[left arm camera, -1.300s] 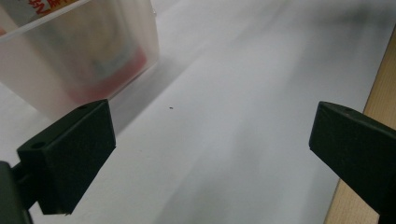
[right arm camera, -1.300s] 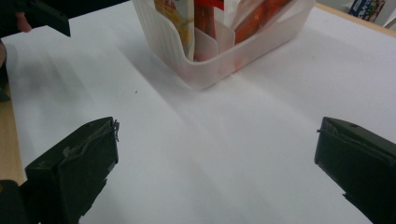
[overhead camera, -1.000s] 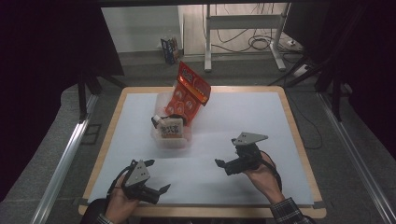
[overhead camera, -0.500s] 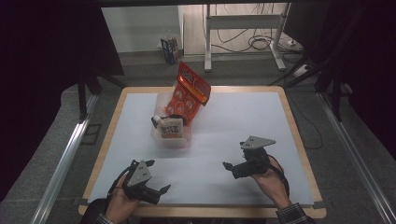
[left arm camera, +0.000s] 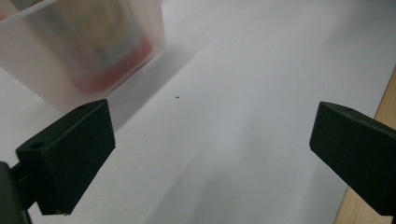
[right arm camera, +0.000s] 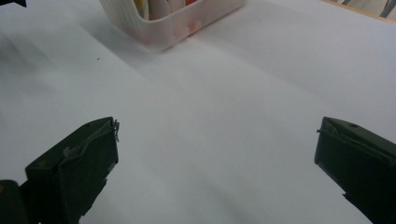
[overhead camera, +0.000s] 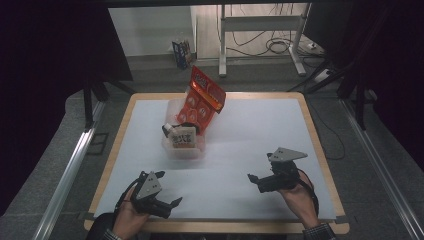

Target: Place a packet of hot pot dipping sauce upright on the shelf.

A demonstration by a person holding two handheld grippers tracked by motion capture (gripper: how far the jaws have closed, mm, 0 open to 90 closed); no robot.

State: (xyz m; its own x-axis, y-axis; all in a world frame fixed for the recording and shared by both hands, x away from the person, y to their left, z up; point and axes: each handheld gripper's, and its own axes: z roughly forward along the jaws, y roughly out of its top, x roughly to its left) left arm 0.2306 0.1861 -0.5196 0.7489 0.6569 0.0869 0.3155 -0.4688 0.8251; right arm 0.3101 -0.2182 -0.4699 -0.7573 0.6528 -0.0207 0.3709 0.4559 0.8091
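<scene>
While both claws gape empty near the table's front edge, the bin sits well apart.

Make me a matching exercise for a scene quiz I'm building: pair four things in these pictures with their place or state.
Things:
1. red packet
2. translucent bin
3. left tongs
4. right tongs

Place or state:
A. open, near the table's front left edge
B. stands tilted, sticking up out of the bin
C. open, over the white sheet at front right
D. sits on the white sheet, holding packets

Pairs: 1-B, 2-D, 3-A, 4-C
</scene>
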